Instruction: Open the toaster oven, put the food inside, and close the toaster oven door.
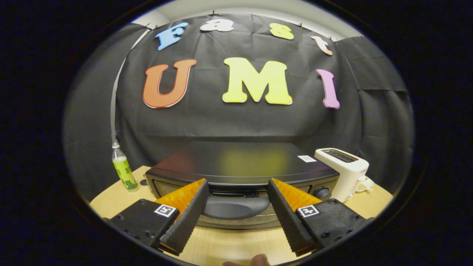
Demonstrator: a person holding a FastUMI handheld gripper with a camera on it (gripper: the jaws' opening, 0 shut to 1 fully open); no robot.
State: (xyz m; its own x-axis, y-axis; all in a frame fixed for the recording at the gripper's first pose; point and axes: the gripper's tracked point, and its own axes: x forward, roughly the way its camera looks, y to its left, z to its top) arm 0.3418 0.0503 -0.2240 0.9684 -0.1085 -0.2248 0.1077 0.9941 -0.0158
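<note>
Clearly the opening step is in hand: the oven [242, 162] sits shut on the bench [221, 247], just ahead of the gripper [236, 189], whose fingers are spread wide and hold nothing. The door handle [236, 207] shows between them. Next, I judge, they must drop over that handle, pinch it, and pull down. No food is visible.

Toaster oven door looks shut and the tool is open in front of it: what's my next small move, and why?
Probably ease the tool forward and slightly down so its fingers straddle the door handle, then close. The toaster oven is shut, the fingers stand open on either side of the handle, and nothing is gripped yet.
</note>
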